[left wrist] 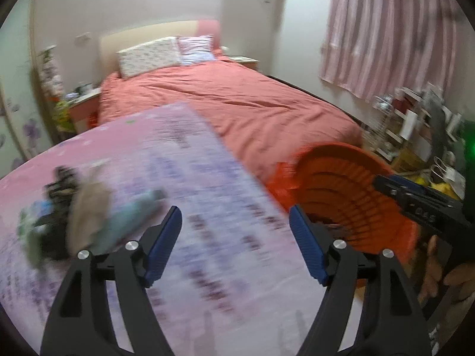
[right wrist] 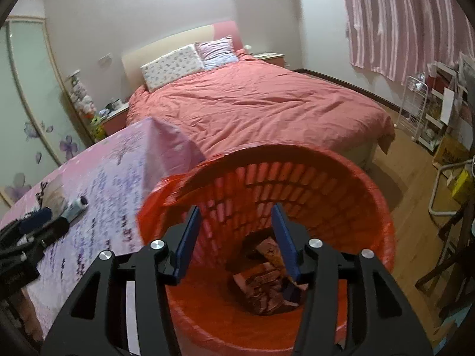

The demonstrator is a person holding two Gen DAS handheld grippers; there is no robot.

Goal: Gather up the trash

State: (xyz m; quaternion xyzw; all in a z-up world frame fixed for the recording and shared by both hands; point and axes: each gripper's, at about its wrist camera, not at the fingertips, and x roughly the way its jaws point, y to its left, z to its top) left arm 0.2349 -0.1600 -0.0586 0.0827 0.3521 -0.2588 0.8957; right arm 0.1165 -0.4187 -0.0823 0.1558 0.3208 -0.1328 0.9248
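Orange plastic basket [right wrist: 350, 178] with crumpled wrappers [right wrist: 267, 290] at its bottom stands beside the pink-clothed table [left wrist: 207, 192], the right gripper [right wrist: 236, 237] open and empty over it, the left gripper [left wrist: 236, 237] wide and empty above the table near a blurry trash pile [left wrist: 74, 213].

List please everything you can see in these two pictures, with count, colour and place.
basket: one, orange, on floor beside table
trash: some crumpled pieces, brownish, at basket bottom
table: one, pink and purple cloth, left
clutter: blurred pile, mixed colours, on table
bed: one, red cover, behind
pillows: two, pale patterned, at headboard
curtain: one, pink striped, upper right
left hand-held gripper: open, empty, over table edge
right hand-held gripper: open, empty, above basket
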